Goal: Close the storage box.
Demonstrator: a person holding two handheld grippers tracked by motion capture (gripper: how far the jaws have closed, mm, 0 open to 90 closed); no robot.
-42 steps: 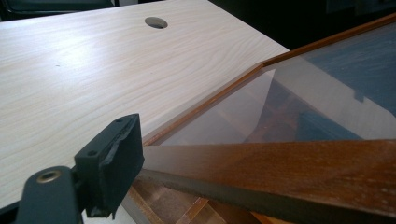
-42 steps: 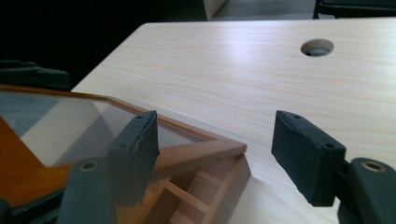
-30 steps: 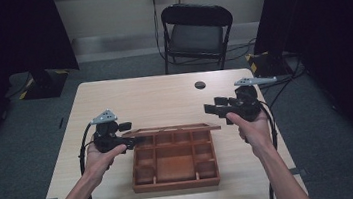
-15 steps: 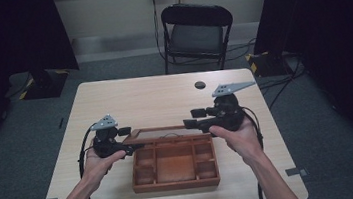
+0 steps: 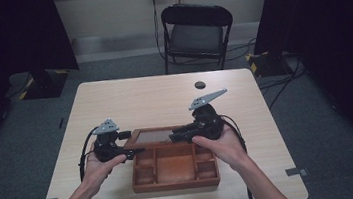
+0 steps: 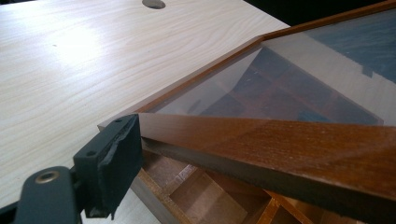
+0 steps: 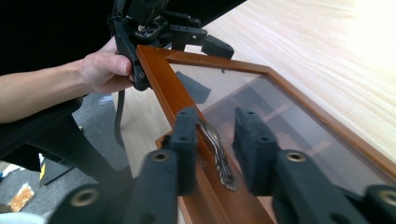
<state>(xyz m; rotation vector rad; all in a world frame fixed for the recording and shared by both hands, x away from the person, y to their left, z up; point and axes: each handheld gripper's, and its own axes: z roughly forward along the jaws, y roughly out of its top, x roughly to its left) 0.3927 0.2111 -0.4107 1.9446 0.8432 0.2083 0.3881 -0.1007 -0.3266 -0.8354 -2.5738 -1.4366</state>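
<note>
A brown wooden box (image 5: 176, 184) with several compartments stands near the table's front edge. Its glass lid (image 5: 153, 136) is tilted up over the back part. My left gripper (image 5: 130, 144) is shut on the lid's left front corner. One pad (image 6: 116, 163) presses the wooden rail (image 6: 280, 144), which hides the other jaw. My right gripper (image 7: 215, 135) hangs over the same rail and straddles a small metal handle (image 7: 219, 158). Its jaws have just been closing. The left pad touches the handle and a thin gap remains at the right pad.
The pale wooden table (image 5: 139, 98) carries a small dark round spot (image 5: 199, 85) near its far edge. A black folding chair (image 5: 196, 32) stands behind the table. Cables trail from both grippers off the front edge. Dark curtains flank the room.
My right hand has come left from the table's right side to the lid's front rail, and its jaws have narrowed around the handle. The left hand has kept its place on the lid.
</note>
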